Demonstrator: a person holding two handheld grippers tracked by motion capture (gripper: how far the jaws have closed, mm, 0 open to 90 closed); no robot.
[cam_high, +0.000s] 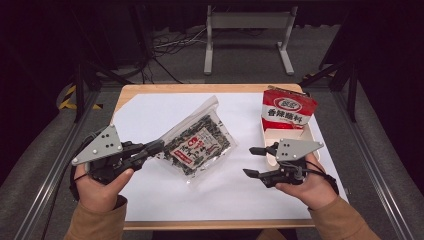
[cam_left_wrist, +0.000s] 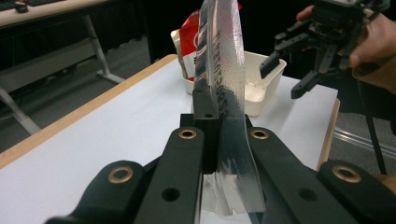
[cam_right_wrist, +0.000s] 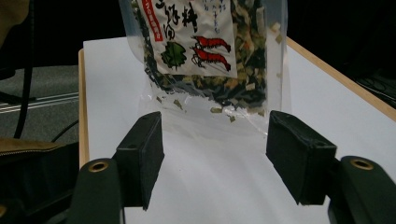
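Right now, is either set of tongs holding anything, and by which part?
The left tongs pinch the clear seasoning bag by its edge. The right tongs are open, holding nothing.

I read "香辣脆料" in white characters on the red packet (cam_high: 287, 111), beyond my right gripper's (cam_high: 256, 161) fingertips. The clear bag's (cam_high: 199, 142) label print stays illegible.

A clear bag (cam_high: 197, 142) of dark green flakes bears a white label with red shrimps; red pouch (cam_high: 287, 110).
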